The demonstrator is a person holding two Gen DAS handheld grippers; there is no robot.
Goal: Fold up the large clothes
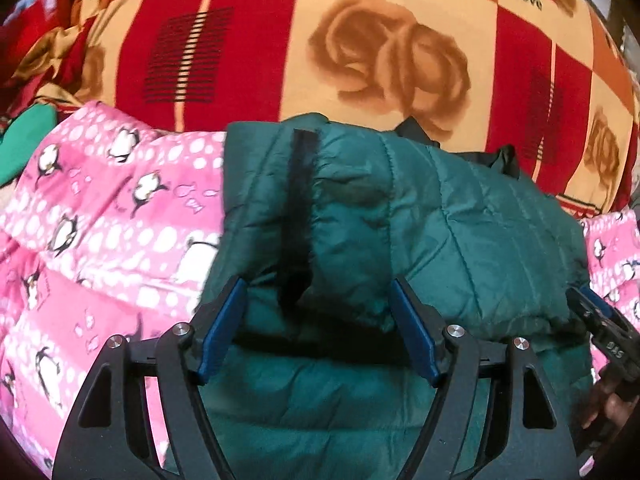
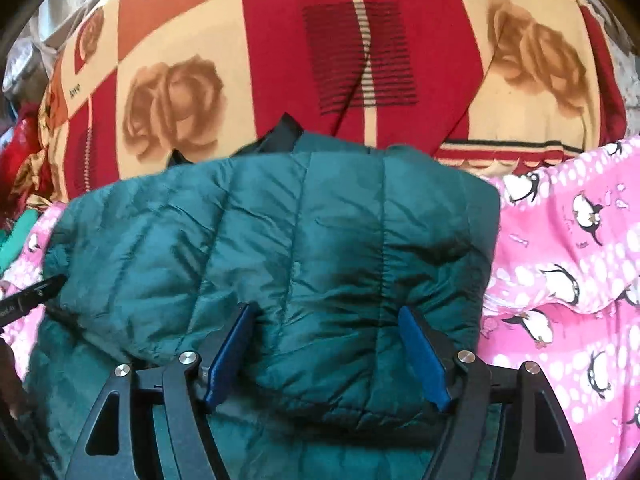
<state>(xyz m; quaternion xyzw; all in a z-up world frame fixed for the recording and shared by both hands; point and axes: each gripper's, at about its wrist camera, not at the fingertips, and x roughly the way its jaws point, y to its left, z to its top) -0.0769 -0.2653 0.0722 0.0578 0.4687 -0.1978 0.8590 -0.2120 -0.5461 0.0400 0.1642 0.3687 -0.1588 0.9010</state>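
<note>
A dark green quilted jacket (image 1: 460,220) (image 2: 240,240) lies folded over on a pink penguin blanket (image 1: 100,220) (image 2: 560,260). A black strip runs down its folded left part. My left gripper (image 1: 316,284) stands wide over the jacket's near left edge. A puffy fold sits between its fingers, and the pads do not press on it. My right gripper (image 2: 327,308) hovers over the near right part, jaws wide, with padded fabric bulging between the blue pads (image 2: 424,356) but not pinched. Each gripper's tip shows at the edge of the other's view.
Behind the jacket spreads a red, cream and orange blanket with brown roses (image 1: 360,40) (image 2: 360,60). A light green cloth (image 1: 24,136) lies at the far left. Crumpled red fabric is piled at the back left. A hand (image 1: 604,404) holds the right tool.
</note>
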